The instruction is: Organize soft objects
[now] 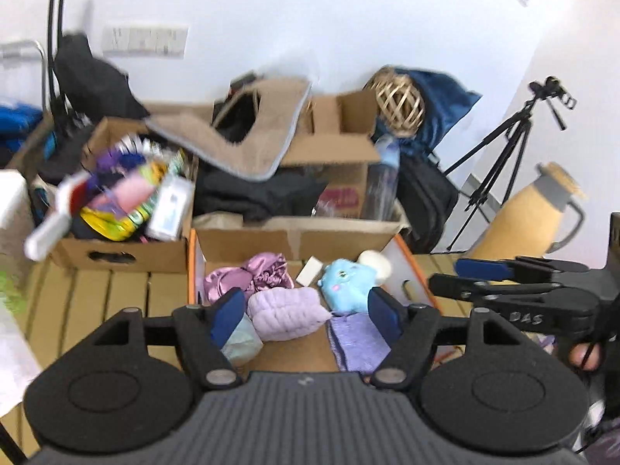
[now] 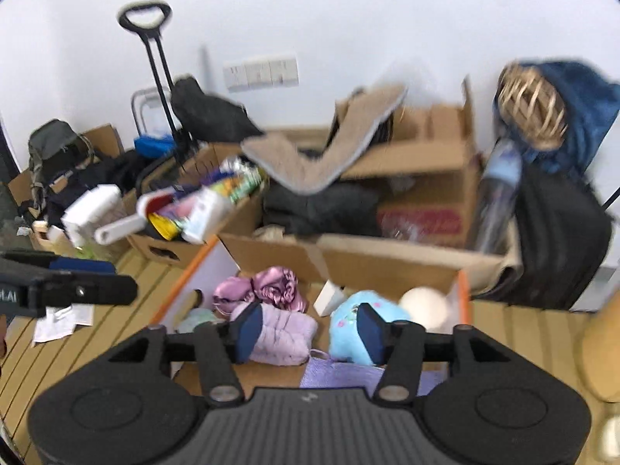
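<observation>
Both grippers hover over the open cardboard box (image 1: 294, 240) with the orange edge, which sits on the slatted wooden desk (image 1: 116, 290) in front of a heap of other cartons. The left gripper (image 1: 306, 312) has its jaws spread wide and nothing between them; the right gripper (image 2: 308, 329) is the same, jaws wide and empty.

As I judge it, most of the sorting looks done. Already lying in the box are a shiny pink satin bundle (image 1: 252, 275), a quilted lilac pouch (image 1: 286, 312), a blue plush toy (image 1: 347, 285), a cream ball (image 2: 424, 306), a pale green soft thing (image 1: 242, 343) in the near left corner and a purple knitted cloth (image 1: 358, 343) spread flat at the near right. A small white block (image 1: 310, 271) leans between the satin and the plush (soft or not, I can't tell).

What may be left is tidying the lot, since I see nothing soft lying loose on the desk.

The lilac pouch lies with its long axis running left to right across the box floor, tilted a little away. The plush toy faces the left camera, its body tipped toward the right wall. The purple cloth runs lengthwise from near to far.
</observation>
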